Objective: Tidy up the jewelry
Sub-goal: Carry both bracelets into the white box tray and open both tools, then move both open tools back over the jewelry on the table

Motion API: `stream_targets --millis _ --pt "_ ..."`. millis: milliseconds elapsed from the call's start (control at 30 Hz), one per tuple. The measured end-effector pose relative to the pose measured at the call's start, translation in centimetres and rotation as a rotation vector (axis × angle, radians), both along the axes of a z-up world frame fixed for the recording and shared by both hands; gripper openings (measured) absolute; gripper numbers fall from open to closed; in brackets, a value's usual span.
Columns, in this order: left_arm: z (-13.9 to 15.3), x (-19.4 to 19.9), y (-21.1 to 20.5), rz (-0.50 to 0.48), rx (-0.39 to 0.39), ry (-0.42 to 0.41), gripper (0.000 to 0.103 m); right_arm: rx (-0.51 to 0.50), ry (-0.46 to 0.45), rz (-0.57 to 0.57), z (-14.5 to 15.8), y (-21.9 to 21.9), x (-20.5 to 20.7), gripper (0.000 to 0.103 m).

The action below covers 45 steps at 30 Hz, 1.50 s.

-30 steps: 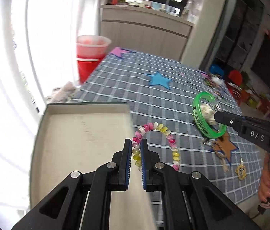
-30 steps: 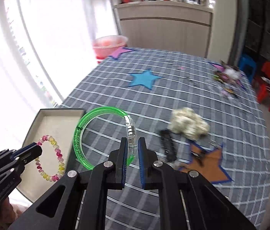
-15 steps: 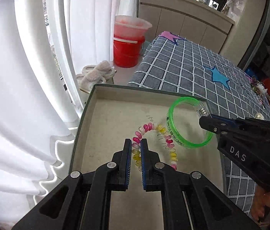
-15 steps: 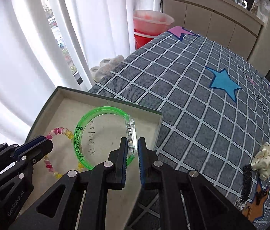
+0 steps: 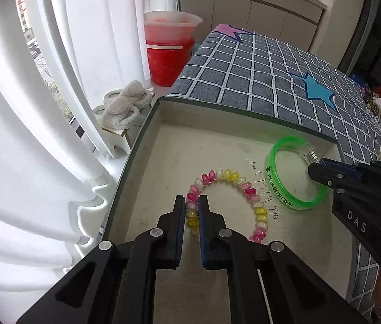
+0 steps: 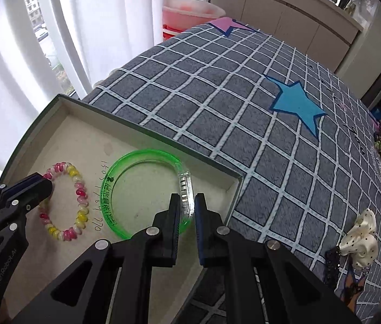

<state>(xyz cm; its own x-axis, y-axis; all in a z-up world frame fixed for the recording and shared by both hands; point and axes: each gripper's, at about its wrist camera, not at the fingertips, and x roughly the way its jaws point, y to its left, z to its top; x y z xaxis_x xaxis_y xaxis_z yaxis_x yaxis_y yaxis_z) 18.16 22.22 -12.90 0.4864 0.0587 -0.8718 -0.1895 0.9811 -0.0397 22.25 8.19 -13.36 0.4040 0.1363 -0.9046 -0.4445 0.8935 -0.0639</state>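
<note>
1. The left gripper [image 5: 191, 205] pinches the beaded bracelet [image 5: 244, 186] — its loop lies on the floor of the box [image 5: 206, 145].
2. The right gripper [image 6: 185, 202] clamps the green bangle [image 6: 114, 181] at its clear clasp — inside the same box, just beside the beads.

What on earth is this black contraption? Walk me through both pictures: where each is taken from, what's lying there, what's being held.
No robot here: a person holds two hand-held grippers, each with a camera looking along its fingers. One picture comes from the left gripper, shut on a beaded bracelet. The other comes from the right gripper, shut on a green bangle. Both bracelets are over an open beige box at the edge of a checked tablecloth. A cream bow lies on the cloth.
</note>
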Motion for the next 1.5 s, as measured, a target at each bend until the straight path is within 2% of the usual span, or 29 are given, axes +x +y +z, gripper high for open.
stream_targets --millis 167,267,333,400,467,500,533,567,600,800,900,967,1033,1133,1200,1300,1500 --pt "0.0 0.5 -0.7 -0.011 0.044 0.006 0.017 0.006 0.0 0.001 0.0 -0.4 0.6 0.013" --pt "0.1 0.4 -0.7 -0.001 0.05 0.012 0.018 0.041 0.014 0.002 0.0 -0.4 0.8 0.025" --pt "0.1 0.4 -0.7 0.0 0.06 0.016 0.018 0.065 0.019 0.001 0.2 -0.3 0.7 0.039" --pt "0.1 0.3 -0.9 0.0 0.069 0.016 0.018 0.087 0.001 -0.009 1.1 -0.4 0.0 0.046" --pt "0.3 0.1 -1.1 -0.007 0.073 0.012 0.018 0.115 -0.019 -0.025 2.2 -0.9 -0.1 0.048" --pt "0.4 0.1 -1.2 -0.011 0.076 0.012 0.038 0.13 -0.026 -0.034 2.7 -1.3 -0.2 0.049" --pt "0.6 0.0 -1.3 -0.011 0.076 0.006 0.089 0.145 -0.032 -0.045 3.2 -1.7 -0.3 0.051" --pt "1.0 -0.3 -1.4 0.001 0.086 -0.018 0.103 0.16 -0.039 -0.056 3.8 -2.2 -0.6 0.051" --pt "1.5 -0.6 -1.5 -0.002 0.094 -0.053 0.103 0.174 -0.044 -0.066 4.2 -2.7 -0.8 0.052" --pt "3.1 -1.5 -2.4 -0.024 0.113 -0.079 0.103 0.235 -0.052 -0.117 6.0 -5.7 -2.4 0.054" --pt "4.2 -2.6 -3.1 -0.037 0.133 -0.116 0.103 0.26 -0.053 -0.141 6.5 -7.2 -3.5 0.068" --pt "4.9 -3.3 -3.6 -0.053 0.127 -0.133 0.103 0.279 -0.061 -0.156 7.0 -8.3 -4.6 0.071" --pt "5.6 -4.2 -4.2 -0.07 0.109 -0.144 0.103 0.293 -0.065 -0.166 7.4 -9.2 -5.6 0.083" --pt "6.5 -5.5 -5.7 -0.108 0.082 -0.156 0.103 0.322 -0.07 -0.184 7.8 -11.0 -7.3 0.083" --pt "7.1 -6.3 -7.0 -0.141 0.059 -0.158 0.103 0.339 -0.076 -0.203 8.0 -12.5 -8.6 0.091" --pt "7.8 -7.5 -9.1 -0.193 0.022 -0.165 0.103 0.37 -0.081 -0.238 8.3 -14.9 -10.2 0.091" --pt "8.5 -9.5 -13.8 -0.254 0.025 -0.168 0.103 0.398 -0.097 -0.322 8.1 -20.4 -13.6 0.091"
